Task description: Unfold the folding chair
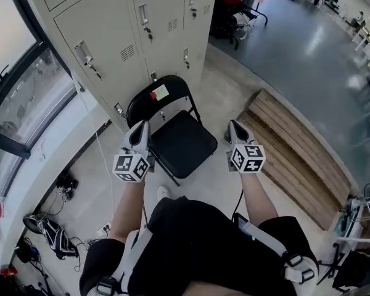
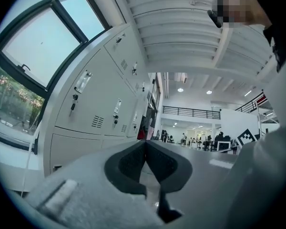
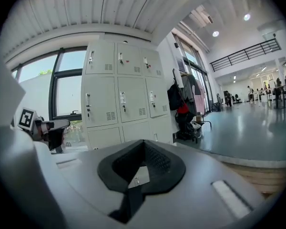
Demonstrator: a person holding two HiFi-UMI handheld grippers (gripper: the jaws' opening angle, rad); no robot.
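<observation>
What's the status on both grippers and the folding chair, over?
Left gripper shut, empty; right gripper shut, empty; both clear of the folding chair. Chair stands open, seat down. Lockers right behind it, wooden platform alongside, not touching.

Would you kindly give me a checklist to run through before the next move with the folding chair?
1. Folding chair opened, seat down: ok.
2. Left gripper shut, nothing between its jaws: ok.
3. Right gripper shut, nothing between its jaws: ok.
4. Both grippers off the chair: ok, neither gripper view shows contact.
5. All legs planted on the floor: cannot tell, the seat hides most of them.
6. Backrest clear of the lockers: cannot tell, it stands close.
</observation>
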